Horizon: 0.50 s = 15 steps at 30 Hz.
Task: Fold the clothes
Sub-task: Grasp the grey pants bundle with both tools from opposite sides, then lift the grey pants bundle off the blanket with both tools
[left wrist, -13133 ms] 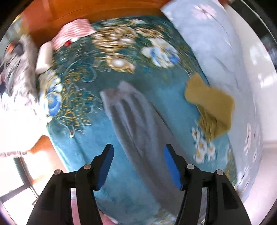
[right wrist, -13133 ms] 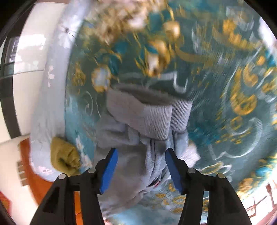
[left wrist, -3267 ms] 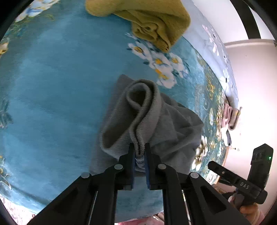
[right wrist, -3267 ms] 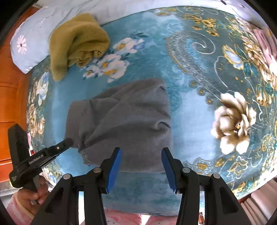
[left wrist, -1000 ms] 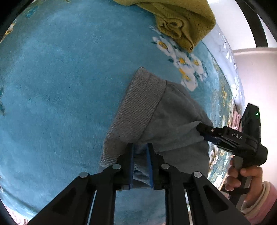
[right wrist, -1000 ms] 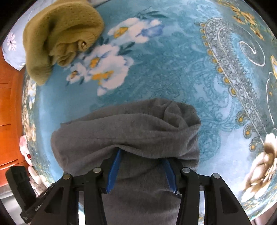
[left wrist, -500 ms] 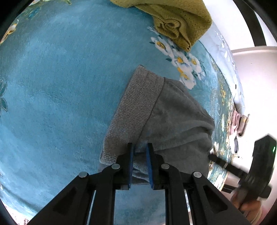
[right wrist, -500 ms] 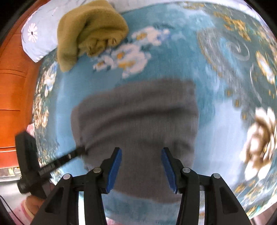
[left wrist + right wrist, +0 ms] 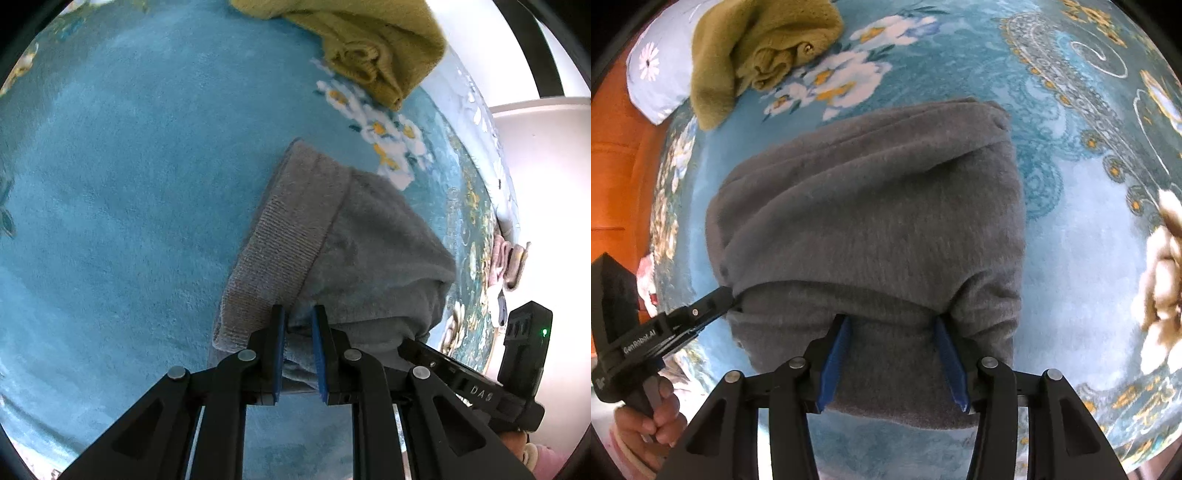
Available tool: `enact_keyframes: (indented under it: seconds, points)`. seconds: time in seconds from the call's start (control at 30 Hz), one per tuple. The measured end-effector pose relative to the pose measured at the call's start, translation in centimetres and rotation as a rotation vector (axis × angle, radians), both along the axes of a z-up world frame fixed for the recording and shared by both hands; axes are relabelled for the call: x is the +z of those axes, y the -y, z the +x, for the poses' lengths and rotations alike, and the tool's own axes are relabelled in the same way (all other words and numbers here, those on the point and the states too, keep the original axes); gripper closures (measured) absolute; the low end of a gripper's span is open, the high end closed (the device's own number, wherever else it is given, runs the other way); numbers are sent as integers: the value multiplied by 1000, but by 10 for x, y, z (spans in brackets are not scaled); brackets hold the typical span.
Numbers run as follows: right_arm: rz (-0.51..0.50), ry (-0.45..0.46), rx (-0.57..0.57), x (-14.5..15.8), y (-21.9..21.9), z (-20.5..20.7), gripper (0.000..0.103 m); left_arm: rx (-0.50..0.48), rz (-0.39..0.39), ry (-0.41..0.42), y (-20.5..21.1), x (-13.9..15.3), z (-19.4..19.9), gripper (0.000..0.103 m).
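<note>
I see my black grippers [image 9: 298,325], blue pads [image 9: 834,360], silver screws [image 9: 246,355], white lettering, and a pink sleeve [image 9: 546,458].

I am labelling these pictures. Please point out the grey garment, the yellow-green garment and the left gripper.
grey garment [image 9: 871,206]: right wrist view, middle of the folded top layer.
yellow-green garment [image 9: 373,40]: left wrist view, its bunched knit.
left gripper [image 9: 297,325]: left wrist view, between the fingertips, clamped on grey cloth.

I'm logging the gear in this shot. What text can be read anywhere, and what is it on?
"DAS": white letters on the black right hand-held gripper, seen in the left wrist view.
"GenRoboLAI" or similar, last letters uncertain: white print on the black left hand-held gripper, right wrist view.
A white mark at that body's lower edge: unreadable.
</note>
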State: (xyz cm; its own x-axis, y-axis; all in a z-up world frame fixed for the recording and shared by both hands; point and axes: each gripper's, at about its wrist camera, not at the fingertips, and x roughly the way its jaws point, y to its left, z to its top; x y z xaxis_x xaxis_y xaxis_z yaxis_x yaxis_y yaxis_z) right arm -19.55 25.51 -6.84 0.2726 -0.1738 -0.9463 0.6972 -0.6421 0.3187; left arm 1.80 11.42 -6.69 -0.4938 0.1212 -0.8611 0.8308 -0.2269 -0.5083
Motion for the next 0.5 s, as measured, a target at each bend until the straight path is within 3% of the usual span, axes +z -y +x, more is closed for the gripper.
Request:
enact_keyframes:
  seconds: [0.1, 0.17, 0.23, 0.33, 0.43, 0.5]
  points:
    - [-64, -25, -24, 22, -3, -8, 50, -47, -96, 51, 2, 11, 0, 84]
    - [-78, -49, -37, 28, -5, -16, 49, -68, -117, 71, 5, 9, 2, 80]
    - [-63, -43, -68, 21, -12, -26, 49, -52, -83, 55, 11, -2, 6, 78]
    - [-51, -11, -137, 7, -20, -40, 49, 19, -40, 33, 24, -18, 15, 59]
    - [-66, 37, -163, -6, -22, -44, 49, 54, 65, -84, 31, -39, 23, 49]
    - [-73, 49, -154, -9, -21, -46, 49, 56, 135, -153, 34, -53, 27, 48]
